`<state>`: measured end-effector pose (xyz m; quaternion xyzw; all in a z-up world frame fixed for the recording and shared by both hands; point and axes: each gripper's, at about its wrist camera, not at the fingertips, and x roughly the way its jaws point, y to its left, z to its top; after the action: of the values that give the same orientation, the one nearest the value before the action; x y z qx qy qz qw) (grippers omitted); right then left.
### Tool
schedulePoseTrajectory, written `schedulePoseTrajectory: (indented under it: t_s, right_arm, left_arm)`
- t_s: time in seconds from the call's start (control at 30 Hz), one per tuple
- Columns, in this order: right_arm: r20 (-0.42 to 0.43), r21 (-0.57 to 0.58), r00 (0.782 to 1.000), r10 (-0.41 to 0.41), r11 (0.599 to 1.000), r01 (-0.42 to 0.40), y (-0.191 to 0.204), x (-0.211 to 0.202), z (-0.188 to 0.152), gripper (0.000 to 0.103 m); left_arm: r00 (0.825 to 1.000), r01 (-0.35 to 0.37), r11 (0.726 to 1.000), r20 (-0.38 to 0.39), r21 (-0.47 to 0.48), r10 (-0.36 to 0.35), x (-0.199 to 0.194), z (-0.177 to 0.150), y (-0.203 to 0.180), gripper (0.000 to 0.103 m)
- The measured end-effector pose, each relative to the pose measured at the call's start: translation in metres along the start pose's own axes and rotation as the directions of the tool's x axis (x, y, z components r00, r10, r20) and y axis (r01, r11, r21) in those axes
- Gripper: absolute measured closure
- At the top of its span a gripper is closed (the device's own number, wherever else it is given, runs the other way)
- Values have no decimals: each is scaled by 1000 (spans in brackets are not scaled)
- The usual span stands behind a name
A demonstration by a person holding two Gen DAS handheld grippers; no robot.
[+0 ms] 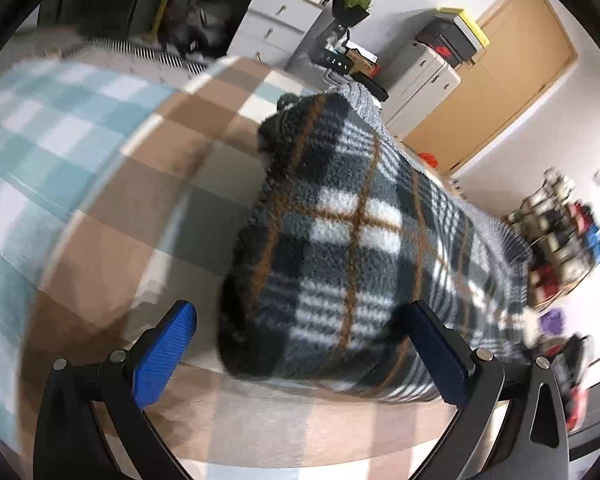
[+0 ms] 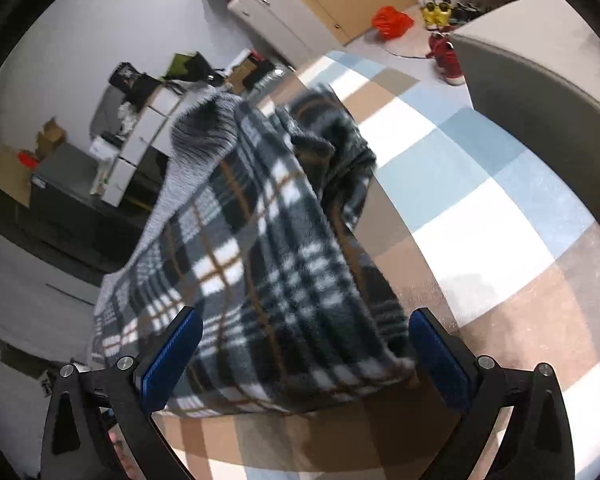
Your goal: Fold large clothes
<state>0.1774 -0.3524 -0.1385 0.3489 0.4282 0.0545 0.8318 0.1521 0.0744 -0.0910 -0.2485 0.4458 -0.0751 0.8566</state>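
The plaid fleece garment (image 1: pixel 352 232), dark grey and white with thin brown lines and a grey knitted lining, lies bunched on a checked cover (image 1: pixel 112 184) of pale blue, white and brown squares.

In the left wrist view, the left gripper (image 1: pixel 300 356) stands with its jaws wide apart. Its left blue pad (image 1: pixel 164 356) sits over bare brown-checked cover, clear of the cloth. The rolled near end of the garment fills most of the gap, and its plaid reaches the right pad (image 1: pixel 440 356); whether cloth and pad touch there cannot be told. Nothing is pinched between the jaws. Behind the garment stand white drawers (image 1: pixel 276 12), a white cabinet (image 1: pixel 424 80) and a wooden door (image 1: pixel 500 76); a rack of blurred, coloured items (image 1: pixel 556 240) sits at far right.

In the right wrist view, the right gripper (image 2: pixel 306 360) is likewise spread wide. The garment (image 2: pixel 268 248) hangs slack in folds and sags down between the two pads, its lower edge lying just above the cover (image 2: pixel 480 208). Its plaid overlaps the left pad (image 2: pixel 172 360) and ends just beside the right pad (image 2: pixel 440 364); contact is not clear, and the jaws are not closed on it. On the floor beyond lie an orange bag (image 2: pixel 392 22) and a red shoe (image 2: pixel 446 56).
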Motion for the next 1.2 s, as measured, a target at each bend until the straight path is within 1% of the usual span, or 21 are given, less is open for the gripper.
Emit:
schedulePoseTrajectory:
  t_s: [0.1,0.13,0.2,0.23,0.3,0.37,0.4,0.43,0.47,0.5,0.53,0.57,0.6,0.63,0.67,0.73,0.83,0.9,1.03,1.13,1.2]
  right_arm:
    - [10,-17,1000,-4,1000,4,2,7,3,0]
    - [8,-18,1000,1,1000,0,3,9,5,0]
    - [7,-23,1000,-7,1000,7,3,16,8,0]
    - [12,-29,1000,-17,999,18,5,18,9,0]
    - [0,-44,1000,-12,999,12,9,24,11,0]
    - [-2,-79,1000,-24,997,24,15,29,10,0]
    - [-1,-108,999,-33,994,33,20,31,9,5]
    - [-3,-125,999,-40,991,39,23,33,8,13]
    - [-22,-136,999,-28,990,25,24,36,8,32]
    - [-38,-122,999,-1,992,-3,22,36,8,43]
    - [-50,-90,998,26,995,-31,18,36,8,46]
    - [-53,-84,998,30,996,-34,17,35,9,55]
    - [-58,-85,997,44,995,-49,16,32,9,62]
    - [-62,-89,997,54,994,-60,15,30,9,64]
    - [-64,-90,996,61,994,-66,15,28,8,69]
    - [-64,-87,995,77,993,-82,15,23,6,72]
    - [-50,-72,993,103,992,-107,13,18,6,76]
    - [-40,-60,993,115,991,-118,11,17,5,78]
    - [-34,-87,993,115,989,-117,15,11,0,81]
    - [-55,-83,992,112,990,-117,10,6,-5,81]
    - [-65,-104,993,94,989,-101,12,1,-9,82]
  left_arm:
    - [999,46,997,-21,-59,-47,7,3,4,1]
    - [998,55,993,-34,-103,-59,11,5,9,1]
    - [994,92,979,-37,-182,-100,16,4,12,1]
    - [994,92,976,-39,-197,-102,15,3,10,1]
    - [995,88,981,-39,-172,-96,19,4,4,1]
    - [993,93,985,-56,-148,-102,24,4,-3,1]
    - [992,103,984,-57,-145,-112,23,3,-1,1]
    - [990,119,983,-62,-138,-128,23,2,-2,1]
    - [985,146,979,-74,-140,-157,24,2,-3,1]
    - [980,166,975,-85,-148,-180,27,2,-3,2]
    - [975,186,971,-95,-152,-201,27,3,-4,5]
    - [972,195,969,-100,-151,-211,27,3,-6,9]
    - [973,196,970,-98,-142,-211,25,2,-8,17]
    - [973,199,971,-95,-133,-213,25,4,-7,19]
    - [973,200,972,-93,-122,-212,23,4,-9,21]
    - [969,217,968,-93,-121,-229,18,4,-9,33]
    - [967,229,965,-81,-126,-240,13,4,-12,40]
    - [971,212,970,-82,-117,-222,13,3,-10,44]
    - [973,203,974,-93,-98,-212,13,1,-7,54]
    - [974,193,978,-105,-82,-201,8,-3,-6,57]
    - [977,179,982,-109,-55,-184,3,-9,-9,57]
